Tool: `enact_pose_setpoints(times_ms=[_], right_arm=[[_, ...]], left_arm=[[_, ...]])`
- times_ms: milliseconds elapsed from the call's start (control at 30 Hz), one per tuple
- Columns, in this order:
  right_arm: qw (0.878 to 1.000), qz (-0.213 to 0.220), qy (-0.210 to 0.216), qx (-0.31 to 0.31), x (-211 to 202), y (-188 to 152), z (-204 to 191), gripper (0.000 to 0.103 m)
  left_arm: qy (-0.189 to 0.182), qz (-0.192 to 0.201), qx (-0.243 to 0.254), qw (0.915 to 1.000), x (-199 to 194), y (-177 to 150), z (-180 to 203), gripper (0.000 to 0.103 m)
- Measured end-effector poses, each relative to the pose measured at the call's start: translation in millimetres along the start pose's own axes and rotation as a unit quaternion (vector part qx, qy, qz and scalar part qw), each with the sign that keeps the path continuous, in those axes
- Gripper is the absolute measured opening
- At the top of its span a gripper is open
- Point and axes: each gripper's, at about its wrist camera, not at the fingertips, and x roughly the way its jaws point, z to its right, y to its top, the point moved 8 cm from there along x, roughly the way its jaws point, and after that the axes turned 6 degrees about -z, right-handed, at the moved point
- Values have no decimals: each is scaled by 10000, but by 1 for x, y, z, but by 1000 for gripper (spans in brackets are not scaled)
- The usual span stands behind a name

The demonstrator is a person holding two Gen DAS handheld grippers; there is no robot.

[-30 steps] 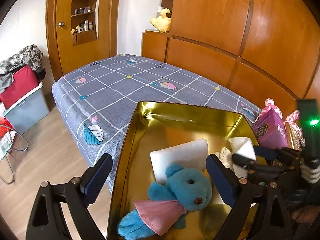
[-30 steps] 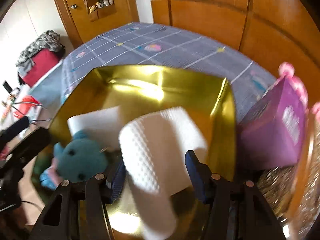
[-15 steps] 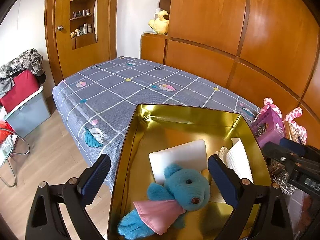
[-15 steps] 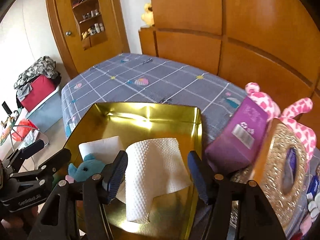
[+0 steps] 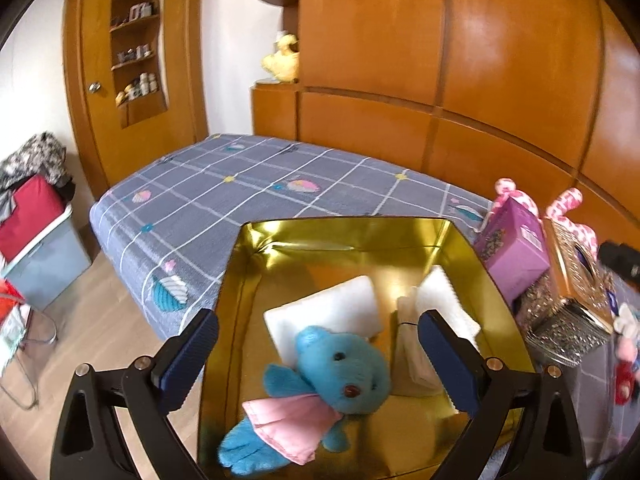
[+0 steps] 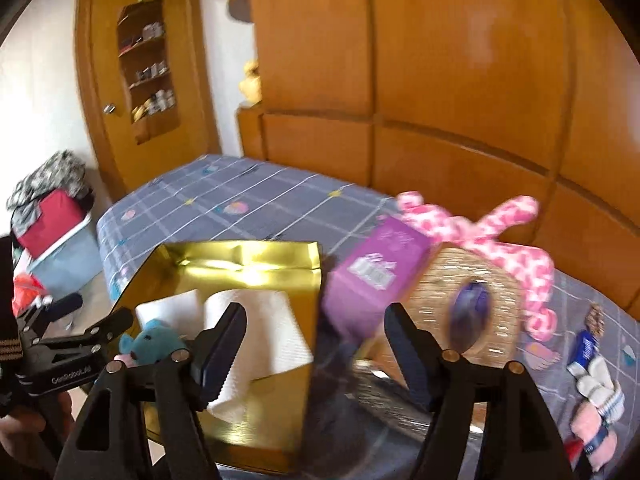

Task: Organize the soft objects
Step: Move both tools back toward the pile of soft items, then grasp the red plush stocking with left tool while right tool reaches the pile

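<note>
This is a bedroom in a home. A bed (image 5: 256, 196) with a grey checked cover printed with leaves sits against a wall of wooden panelling (image 5: 460, 92). A wooden door (image 5: 92, 92) adjoins a recessed shelf (image 5: 138, 60) of small bottles, and clothes (image 5: 34, 158) pile on a storage bin (image 5: 46, 256) over the wood floor (image 5: 92, 340).

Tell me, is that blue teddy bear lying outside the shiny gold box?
No, the blue teddy bear lies inside the gold box, resting partly on a white pad there.
</note>
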Motion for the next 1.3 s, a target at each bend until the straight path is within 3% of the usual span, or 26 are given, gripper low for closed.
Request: enact_pose_setpoints(times_ms=[233, 400, 500, 667, 767, 867, 1000, 1133, 1300], right_arm=[[9967, 220, -561, 536, -33, -3, 72, 74], [9892, 162, -1096, 961, -56, -25, 143, 74], [9808, 71, -1440, 1316, -70, -44, 189, 74], [9532, 13, -2084, 2190, -106, -86, 283, 74], [9277, 42, -2364, 2888, -127, -119, 338, 74], [8999, 102, -2602, 3498, -140, -154, 381, 74], [8698, 156, -2672, 4144, -146, -193, 415, 74], [8559, 360, -2321, 4607, -149, -204, 427, 74], [8526, 394, -2036, 4797, -148, -206, 427, 74]], left_arm=[[-282, 104, 401, 9987, -8, -5, 27, 100], [-677, 132, 704, 9951, -17, -9, 52, 100], [-961, 156, 889, 9913, -24, -13, 69, 100], [-1420, 98, 1307, 9811, -37, -25, 110, 100], [-1779, -60, 1589, 9711, -41, -33, 142, 100], [-2204, -218, 2011, 9542, -49, -45, 183, 100], [-2499, -244, 2644, 9311, -60, -57, 240, 100], [-2754, -335, 2984, 9133, -61, -67, 294, 98], [-3239, -596, 3442, 8792, -61, -92, 372, 84]])
